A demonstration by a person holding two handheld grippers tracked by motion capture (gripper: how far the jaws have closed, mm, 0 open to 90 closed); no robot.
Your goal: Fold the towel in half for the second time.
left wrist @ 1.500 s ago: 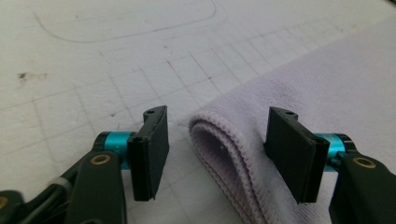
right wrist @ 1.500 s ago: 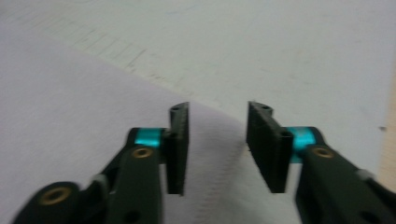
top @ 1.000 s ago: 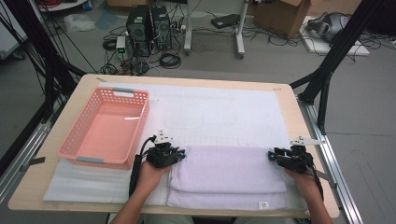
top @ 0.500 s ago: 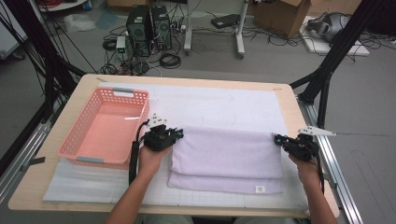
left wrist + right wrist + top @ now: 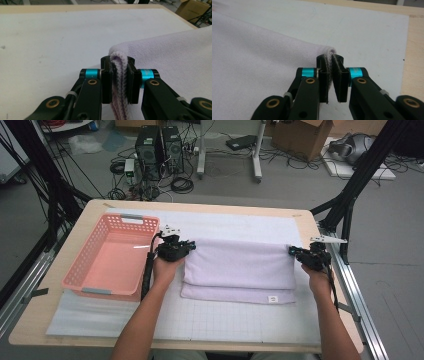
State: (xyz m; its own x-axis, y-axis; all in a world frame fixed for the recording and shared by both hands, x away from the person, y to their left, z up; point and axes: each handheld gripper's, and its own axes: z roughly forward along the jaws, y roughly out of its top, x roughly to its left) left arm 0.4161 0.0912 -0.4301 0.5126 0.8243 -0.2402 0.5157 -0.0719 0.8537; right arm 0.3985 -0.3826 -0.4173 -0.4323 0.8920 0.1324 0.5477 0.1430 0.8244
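The lilac towel [image 5: 240,270] lies folded across the white mat [image 5: 240,320] on the desk [image 5: 60,320], right of the pink basket [image 5: 112,260]. The left tool [image 5: 189,247] is clamped on the towel's far left corner. The right tool [image 5: 293,251], its jaws having just been closing, pinches the far right corner.
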